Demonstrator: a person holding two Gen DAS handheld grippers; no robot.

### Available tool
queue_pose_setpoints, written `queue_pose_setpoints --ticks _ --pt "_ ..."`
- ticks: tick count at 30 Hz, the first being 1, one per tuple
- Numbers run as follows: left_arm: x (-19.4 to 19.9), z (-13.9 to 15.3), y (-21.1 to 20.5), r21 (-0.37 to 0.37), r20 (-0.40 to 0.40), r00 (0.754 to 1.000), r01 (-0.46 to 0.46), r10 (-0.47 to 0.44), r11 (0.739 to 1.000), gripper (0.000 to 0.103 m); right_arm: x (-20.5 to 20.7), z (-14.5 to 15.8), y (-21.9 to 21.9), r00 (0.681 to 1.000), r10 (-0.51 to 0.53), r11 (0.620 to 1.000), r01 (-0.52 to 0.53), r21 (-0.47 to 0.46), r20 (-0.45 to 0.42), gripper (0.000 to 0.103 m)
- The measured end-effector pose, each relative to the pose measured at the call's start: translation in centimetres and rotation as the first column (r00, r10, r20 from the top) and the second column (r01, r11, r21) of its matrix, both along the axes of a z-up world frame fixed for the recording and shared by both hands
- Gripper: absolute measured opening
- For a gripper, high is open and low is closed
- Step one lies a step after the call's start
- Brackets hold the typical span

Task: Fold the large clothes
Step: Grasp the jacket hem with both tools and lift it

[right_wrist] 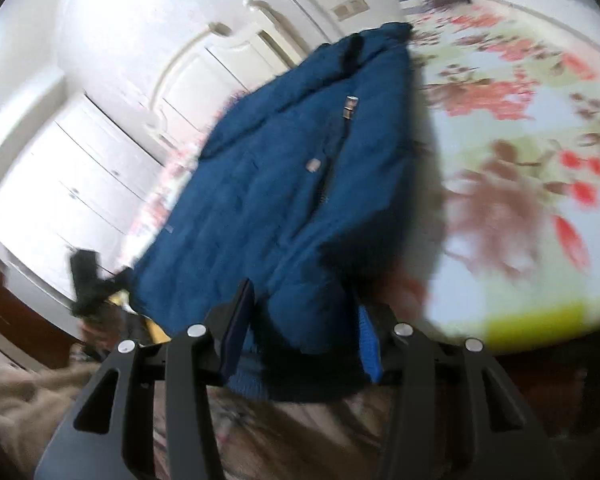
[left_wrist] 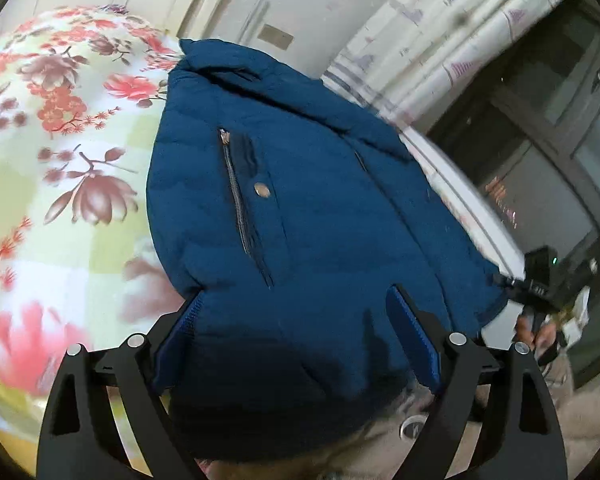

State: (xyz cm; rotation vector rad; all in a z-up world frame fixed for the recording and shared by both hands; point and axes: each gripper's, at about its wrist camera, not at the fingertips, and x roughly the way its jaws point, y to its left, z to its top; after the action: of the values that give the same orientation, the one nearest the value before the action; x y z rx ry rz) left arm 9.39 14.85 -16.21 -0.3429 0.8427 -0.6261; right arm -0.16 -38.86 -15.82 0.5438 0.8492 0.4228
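1. Jacket (left_wrist: 300, 208), blue and padded, is seen spread on the flowered bed cover (left_wrist: 60, 140), its hem at the near bed edge and its collar at the far end.
2. Its long axis is seen to run straight away from both claws, hem to collar.
3. The left claw (left_wrist: 296, 320) is held wide, with the hem's left portion lying between the blue pads; whether the pads press the fabric cannot be told.
4. The right claw (right_wrist: 304, 308) is set narrower around a bunch of hem near the zip, and the cloth appears to be pinched between its pads.
5. The two claws are judged about equally near, each at its own hem corner; in the left view the right one is glimpsed blurred at the far hem corner.
6. The coming fold is judged to depend on the hem being carried forward along that axis towards the collar.
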Motion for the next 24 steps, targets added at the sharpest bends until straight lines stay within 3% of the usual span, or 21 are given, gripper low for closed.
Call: queue_pose_setpoints --ticks 3,8,13,15,17,20,22,24 --pt "0.3 -0.1 0.7 -0.045 -0.015 0.999 -0.039 0.038 0.998 0.082 0.0 0.4 0.7 1.0 -0.02 0.998 0.019 -0.063 -0.012 0.048" --pt "-2.4 0.2 2.1 0.03 0.013 0.997 -0.079 0.079 0.996 0.087 -3.1 0.5 -0.7 0.998 -0.063 0.991 0.06 -0.117 -0.028 0.046" --pt "-3.4 0.2 1.2 0.068 0.016 1.0 -0.015 0.014 0.998 0.089 -4.4 0.2 -0.2 0.999 -0.037 0.99 0.033 -0.135 -0.025 0.053" --pt "-2.7 0.3 0.5 0.067 0.004 1.0 0.0 -0.001 0.998 0.089 -4.2 0.6 -0.3 0.999 -0.043 0.991 0.041 -0.125 -0.009 0.045" --pt "-1.9 0.3 0.0 0.056 -0.007 1.0 0.008 -0.008 0.998 0.088 -4.0 0.9 0.1 0.999 -0.033 0.992 0.031 -0.123 -0.008 0.045" --pt "-2.0 0.3 -0.6 0.098 0.004 0.999 0.034 -0.035 0.995 0.088 -3.8 0.5 0.3 0.999 -0.026 0.988 0.02 -0.152 -0.035 0.048" --pt "-2.2 0.1 -0.8 0.114 0.021 0.998 0.05 -0.053 0.992 0.096 -3.9 0.4 -0.1 0.999 -0.025 0.991 0.022 -0.128 -0.025 0.049" --pt "-2.4 0.2 -1.1 0.129 0.028 0.999 0.039 -0.043 0.991 0.093 -4.0 0.4 0.3 0.999 -0.04 0.988 0.039 -0.148 -0.008 0.04"
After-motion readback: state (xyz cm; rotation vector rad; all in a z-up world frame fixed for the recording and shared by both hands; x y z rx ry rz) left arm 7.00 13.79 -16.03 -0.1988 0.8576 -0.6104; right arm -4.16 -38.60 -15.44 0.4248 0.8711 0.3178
